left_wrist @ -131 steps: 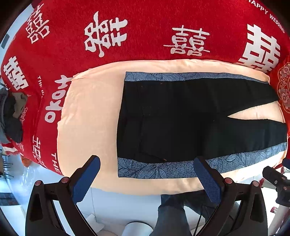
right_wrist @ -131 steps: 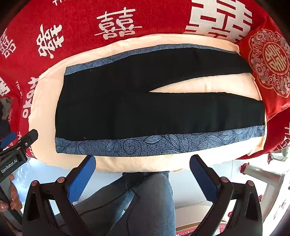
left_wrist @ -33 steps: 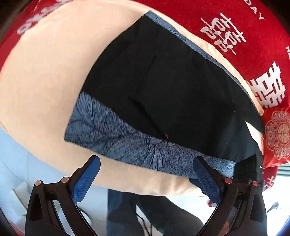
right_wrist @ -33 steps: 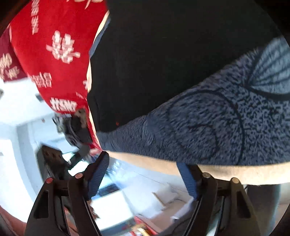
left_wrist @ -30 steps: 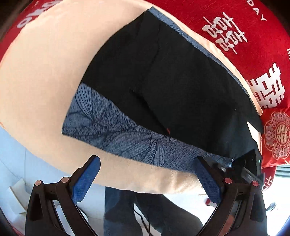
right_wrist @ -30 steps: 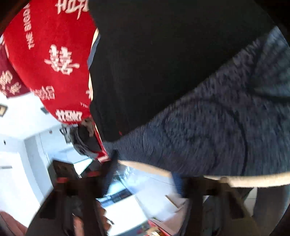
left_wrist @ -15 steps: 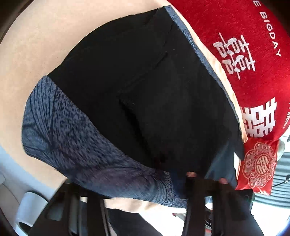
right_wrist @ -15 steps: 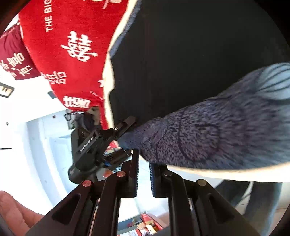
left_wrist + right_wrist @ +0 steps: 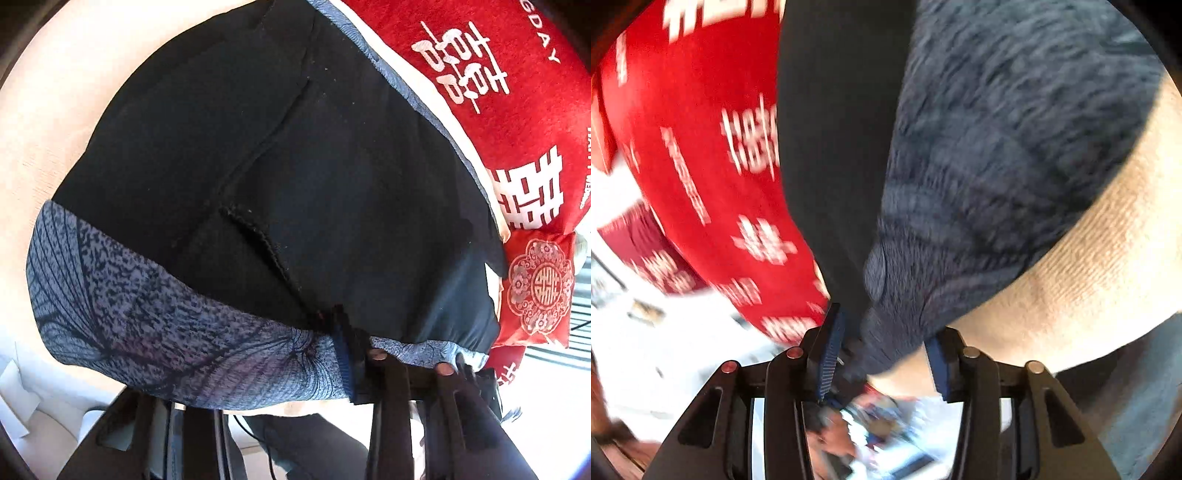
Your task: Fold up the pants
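Lying flat on a cream, finely ribbed cushion (image 9: 48,122), the black matte pants with blue-grey leaf-print side bands (image 9: 295,166) stretch ahead of the left gripper's fingers, long axis running from the waist end at the near left toward the legs at the far right; a stitched pocket slit crosses the smooth black cloth just beyond the fingertips. The near speckled, knit-looking band bunches at the left gripper (image 9: 343,354), whose jaws are closing, the blue ribbed pad already pressed into that hem. In the right wrist view, which is blurred, the right gripper (image 9: 882,354) has its jaws closing on a gathered, rounded tip of the same grey-blue band, which rises from between the fingers with black cloth to its left and the cream cushion to its right. Beyond the pants lies a plush red cover with white characters (image 9: 517,110), and a small red embroidered pillow (image 9: 539,288) sits right of the left fingers.
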The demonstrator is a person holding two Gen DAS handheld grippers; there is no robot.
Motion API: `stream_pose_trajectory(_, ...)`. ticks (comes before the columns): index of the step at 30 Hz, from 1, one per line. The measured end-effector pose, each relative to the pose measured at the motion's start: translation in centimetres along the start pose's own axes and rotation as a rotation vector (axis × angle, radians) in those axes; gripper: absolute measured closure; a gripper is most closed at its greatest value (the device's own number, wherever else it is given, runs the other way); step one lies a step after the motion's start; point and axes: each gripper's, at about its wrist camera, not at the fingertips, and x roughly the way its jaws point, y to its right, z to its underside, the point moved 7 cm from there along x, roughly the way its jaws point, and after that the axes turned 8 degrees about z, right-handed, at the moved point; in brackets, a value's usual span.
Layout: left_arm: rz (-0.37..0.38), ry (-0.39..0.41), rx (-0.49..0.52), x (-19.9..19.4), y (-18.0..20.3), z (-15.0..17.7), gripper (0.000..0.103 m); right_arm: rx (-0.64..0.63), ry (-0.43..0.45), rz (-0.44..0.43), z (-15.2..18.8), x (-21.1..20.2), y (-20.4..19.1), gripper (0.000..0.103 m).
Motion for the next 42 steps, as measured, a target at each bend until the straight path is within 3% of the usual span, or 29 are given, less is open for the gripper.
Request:
stream_pose_trajectory(1,0.009,0.001,-0.008,-0.1,0.0,0.0,0.084,-0.005,0.01,0.026,-0.1,-0.2,-0.4,0.096)
stream_pose_trajectory(8,0.02,0.071,-0.021,-3.3,3.3,-1.3,0.084,-0.347,-0.053,0.198,-1.0,-2.7,-9.7,0.096)
stream_pose_trajectory(12,0.01,0.164,-0.021,-5.5,6.6,-4.2,0.084,-0.486,-0.152,0.245,-2.5,-0.3,-16.7,0.096)
stream_pose_trajectory(16,0.012,0.255,-0.023,-6.3,9.9,-9.0,0.084,-0.567,-0.239,0.253,-6.4,2.3,-22.4,0.096)
stream_pose_trajectory(20,-0.024,0.31,0.007,-4.3,11.7,-15.0,0.084,-0.547,-0.321,0.314,-13.0,6.9,-24.8,0.095)
stream_pose_trajectory(23,-0.136,0.334,0.067,-1.0,11.4,-19.5,0.084,-0.521,-0.379,0.388,-17.1,11.9,-24.2,0.093)
stream_pose_trajectory(26,-0.196,0.306,0.033,2.5,9.0,-22.2,0.084,-0.541,-0.418,0.466,-19.4,15.8,-22.8,0.093)
stream_pose_trajectory(29,-0.187,0.318,0.014,3.7,8.0,-23.2,0.084,-0.525,-0.408,0.46,-20.5,17.3,-22.1,0.091)
stream_pose_trajectory(30,-0.189,0.311,0.006,3.6,8.0,-23.3,0.084,-0.538,-0.407,0.459,-20.4,17.2,-22.2,0.086)
stream_pose_trajectory(32,-0.185,0.293,0.005,2.8,8.3,-22.9,0.083,-0.622,-0.414,0.447,-19.0,16.8,-23.4,0.066)
stream_pose_trajectory(34,-0.188,0.278,0.012,1.6,8.7,-22.4,0.081,-0.711,-0.424,0.443,-17.3,16.2,-24.8,0.029)
stream_pose_trajectory(37,-0.211,0.268,0.044,-0.2,9.9,-21.2,0.081,-0.83,-0.386,0.471,-15.1,14.7,-26.7,0.026)
stream_pose_trajectory(40,-0.223,0.27,0.059,-1.3,10.7,-20.2,0.079,-0.859,-0.361,0.479,-13.8,13.5,-27.1,0.026)
stream_pose_trajectory(42,-0.282,0.296,0.069,-2.1,10.7,-19.8,0.05,-0.873,-0.368,0.506,-13.2,13.5,-26.6,0.026)
